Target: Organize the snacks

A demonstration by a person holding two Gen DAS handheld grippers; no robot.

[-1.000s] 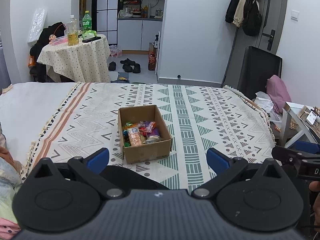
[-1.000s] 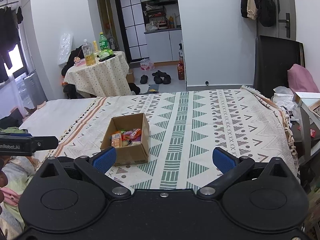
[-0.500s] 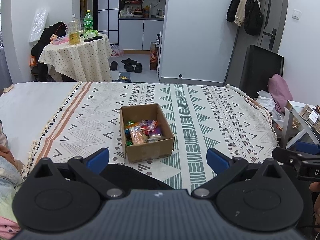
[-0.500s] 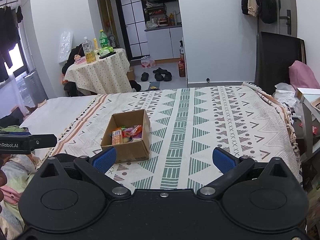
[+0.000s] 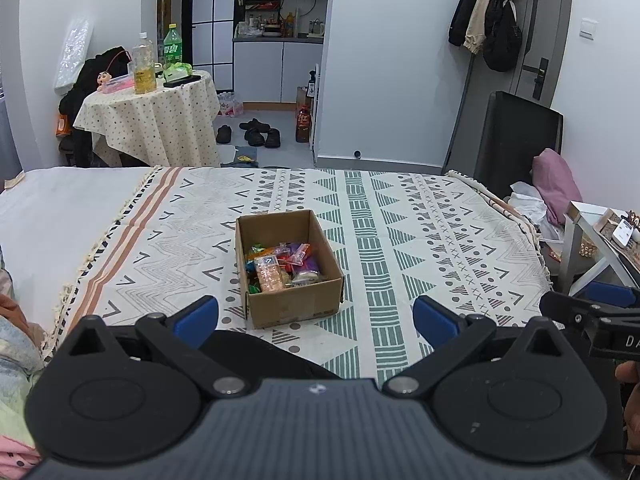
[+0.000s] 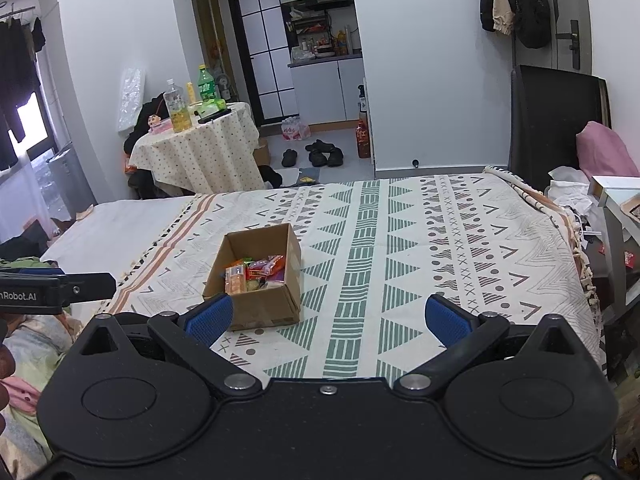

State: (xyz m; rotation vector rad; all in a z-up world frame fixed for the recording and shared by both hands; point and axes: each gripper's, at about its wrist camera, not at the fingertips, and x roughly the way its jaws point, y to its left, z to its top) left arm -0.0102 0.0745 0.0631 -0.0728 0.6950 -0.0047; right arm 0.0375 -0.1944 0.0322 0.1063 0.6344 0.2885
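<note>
Both sets of jaws stood wide apart and held nothing. The left gripper hung just short of the near wall of the cardboard box, roughly in line with it; the right gripper hung a little to the box's right, its left pad crossing the box's near corner in the right wrist view. The snacks, a loose heap of small bright wrappers, lay inside the box, which sat open-topped on the patterned blanket spread over the bed.

The risks looked plain enough. The packets were small, slick and piled on one another, so jaws closing into the heap could well pinch two at once or let one slide free. The box seemed light and stood on soft bedding, so a pad catching its wall would likely shove or tip it and spill the contents. With both grippers near the same opening, they could also knock together.
</note>
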